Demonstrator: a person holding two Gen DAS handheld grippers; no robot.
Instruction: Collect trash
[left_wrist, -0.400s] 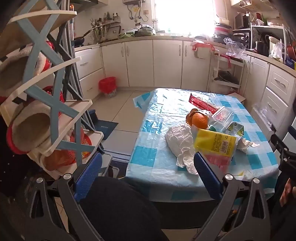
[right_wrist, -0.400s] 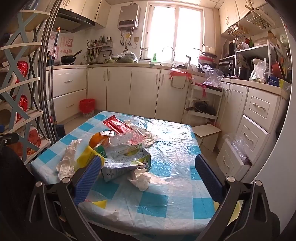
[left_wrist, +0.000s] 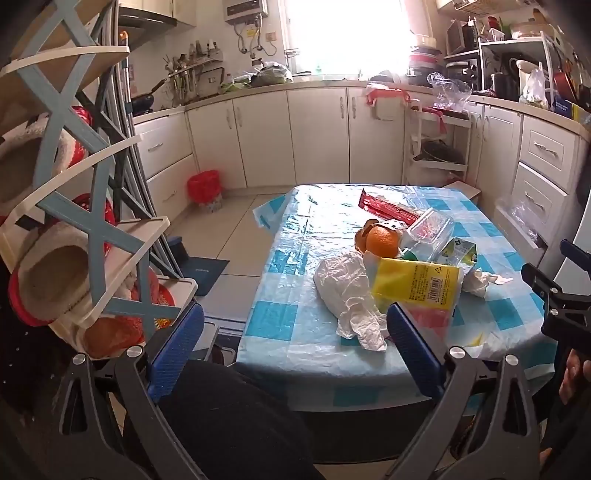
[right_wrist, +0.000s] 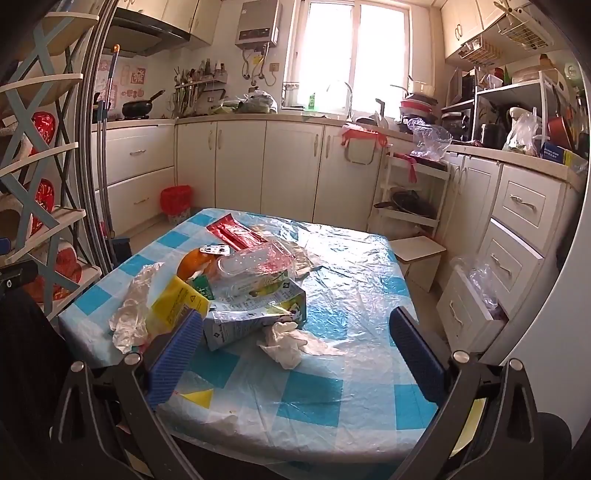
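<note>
Trash lies heaped on a table with a blue-checked plastic cloth (left_wrist: 295, 236) (right_wrist: 332, 369): a crumpled white bag (left_wrist: 347, 291) (right_wrist: 133, 310), a yellow packet (left_wrist: 417, 284) (right_wrist: 177, 302), an orange (left_wrist: 384, 240) (right_wrist: 192, 262), a clear plastic box (left_wrist: 430, 229) (right_wrist: 255, 262), a flattened carton (left_wrist: 460, 251) (right_wrist: 255, 314), a white wad (left_wrist: 480, 282) (right_wrist: 288, 341) and a red wrapper (left_wrist: 388, 208) (right_wrist: 236, 232). My left gripper (left_wrist: 295, 350) hangs open before the table's near left corner. My right gripper (right_wrist: 295, 350) is open over the near edge, empty.
A shelf rack (left_wrist: 74, 221) with red and white items stands close on the left. A red bin (left_wrist: 205, 186) (right_wrist: 175, 201) sits on the floor by the white cabinets (left_wrist: 317, 136). A small stool (right_wrist: 417, 251) and drawers (right_wrist: 509, 251) flank the table's right side.
Both views have tilted slightly upward, so the table and trash sit a little lower in frame. Nothing on the table has moved and both grippers stay open.
</note>
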